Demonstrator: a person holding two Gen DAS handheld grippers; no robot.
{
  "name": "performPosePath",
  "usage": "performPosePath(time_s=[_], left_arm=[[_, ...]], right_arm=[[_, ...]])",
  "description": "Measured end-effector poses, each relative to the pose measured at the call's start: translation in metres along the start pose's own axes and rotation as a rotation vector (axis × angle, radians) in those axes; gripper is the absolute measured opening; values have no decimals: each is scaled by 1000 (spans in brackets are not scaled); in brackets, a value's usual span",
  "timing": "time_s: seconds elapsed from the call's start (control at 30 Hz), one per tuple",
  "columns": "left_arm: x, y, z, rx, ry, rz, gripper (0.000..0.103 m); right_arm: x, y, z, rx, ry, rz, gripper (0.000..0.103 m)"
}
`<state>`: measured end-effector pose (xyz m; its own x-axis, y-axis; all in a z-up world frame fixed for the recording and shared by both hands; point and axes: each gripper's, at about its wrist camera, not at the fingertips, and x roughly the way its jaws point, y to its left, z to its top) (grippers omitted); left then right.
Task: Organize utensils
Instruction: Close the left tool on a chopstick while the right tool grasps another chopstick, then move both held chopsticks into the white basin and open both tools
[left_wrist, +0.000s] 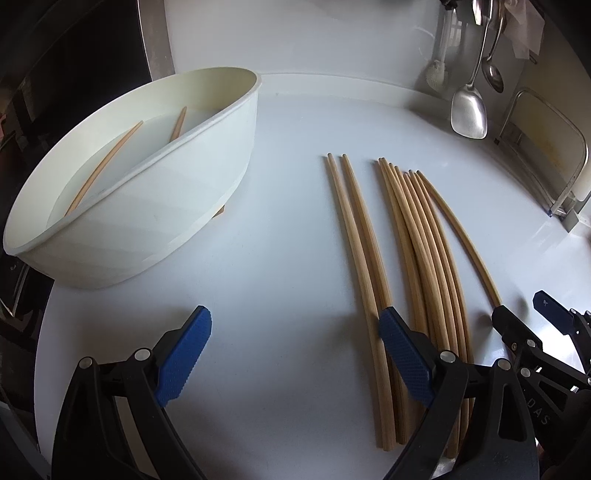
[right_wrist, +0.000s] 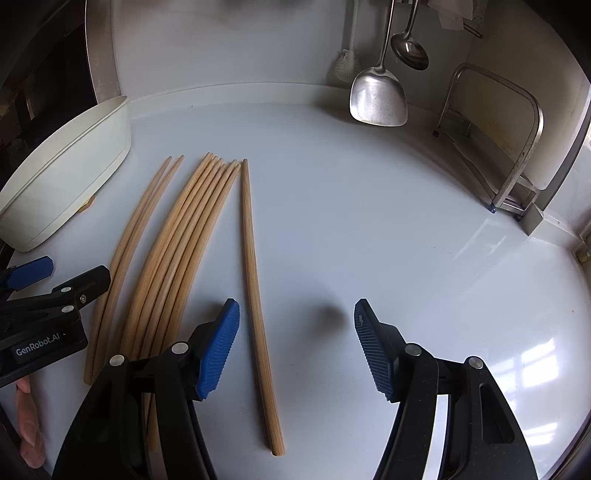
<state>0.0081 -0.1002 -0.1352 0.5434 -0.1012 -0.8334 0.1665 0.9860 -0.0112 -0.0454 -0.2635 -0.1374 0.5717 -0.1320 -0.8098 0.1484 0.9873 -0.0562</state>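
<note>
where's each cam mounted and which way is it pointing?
Left wrist: on the left gripper, angled down at the white tub and chopsticks; own open fingers show, right gripper at the edge.
Right wrist: on the right gripper, angled down over the lone chopstick; left gripper at the edge.
Shared: tub, chopsticks, hanging spatula.

"GenRobot.AI" is printed in white on the black body of the left claw (right_wrist: 51, 278), seen at nine o'clock in the right wrist view. In the left wrist view, the letters "DAS" are read on the right claw (left_wrist: 517, 310) at four o'clock.
</note>
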Motion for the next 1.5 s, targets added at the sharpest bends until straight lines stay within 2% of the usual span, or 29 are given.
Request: performPosePath(time_s=[0.5, 0.6, 0.67, 0.8, 0.87, 0.9, 0.97, 1.0, 1.03, 1.13, 1.23, 1.33, 1.5], left_arm=[[8, -1, 3, 7, 16, 30, 90], [7, -3, 4, 24, 13, 10, 80], [7, -4, 5, 31, 18, -11, 69], [4, -10, 6, 58, 15, -32, 51], [3, -13, 7, 72, 14, -44, 34], [3, -15, 7, 78, 14, -50, 29], [2, -18, 7, 86, 16, -57, 11], [2, -18, 6, 88, 16, -61, 7], [2, -19, 6, 89, 16, -60, 7], [2, -18, 5, 88, 18, -66, 7], [1, -17, 5, 82, 36, -74, 7], [-2, -15, 7, 65, 55, -102, 7], [-21, -13, 15, 70, 35, -129, 7]], right_arm=[[1, 1, 1, -4, -1, 5, 62], [1, 1, 1, -12, -2, 18, 62], [3, 0, 2, -22, 3, 35, 62], [3, 5, 4, -58, 3, 60, 51], [2, 5, 4, -68, 2, 69, 47], [3, 5, 5, -65, 4, 85, 43], [3, 5, 6, -64, 7, 96, 35], [2, 7, 6, -76, 5, 98, 24], [2, 9, 7, -91, 4, 97, 18], [1, 17, 6, -126, 3, 102, 6], [1, 18, 9, -120, 16, 109, 6], [0, 10, 14, -61, 40, 145, 6], [-12, 2, 22, 3, 37, 156, 6]])
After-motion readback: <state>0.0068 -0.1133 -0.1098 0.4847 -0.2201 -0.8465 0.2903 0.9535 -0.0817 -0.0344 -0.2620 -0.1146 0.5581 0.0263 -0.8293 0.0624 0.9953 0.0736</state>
